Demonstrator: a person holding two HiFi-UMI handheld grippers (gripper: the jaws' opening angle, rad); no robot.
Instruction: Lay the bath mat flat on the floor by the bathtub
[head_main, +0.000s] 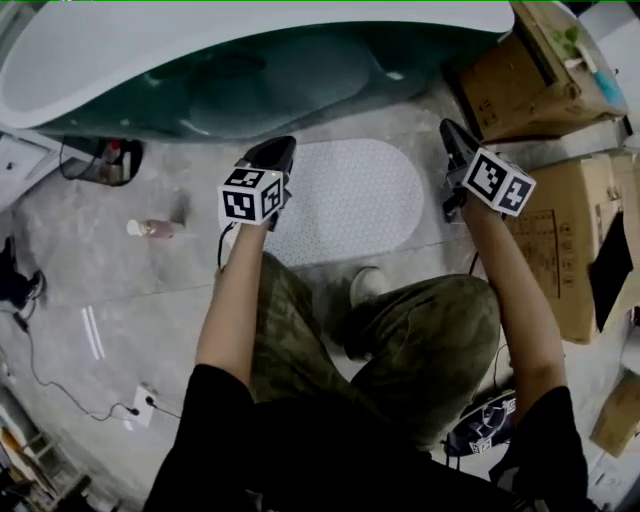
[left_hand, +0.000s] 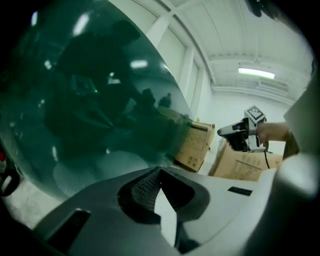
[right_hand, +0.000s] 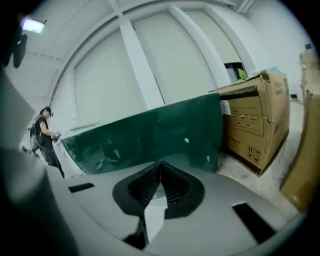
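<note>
Left gripper (head_main: 272, 155), right gripper (head_main: 456, 138): jaws closed, empty. Mat (head_main: 350, 200) lies flat between them, frame centre, long axis left-right along tub (head_main: 200, 60); left nearer.

The bathtub (head_main: 250, 70) is cut off by the top and left edges of the head view, and in the left gripper view its dark green side is smeared and out of focus. In front of the bathtub, the left end of the bath mat (head_main: 350, 200) is covered by the left gripper (head_main: 278, 150) and a forearm (head_main: 240, 290). To the right of the bathtub, the cardboard boxes (head_main: 560, 250) are cut by the picture's edge. A bottle-like thing (head_main: 150, 229) on the floor (head_main: 120, 300) before the bathtub is too small to be identified.
</note>
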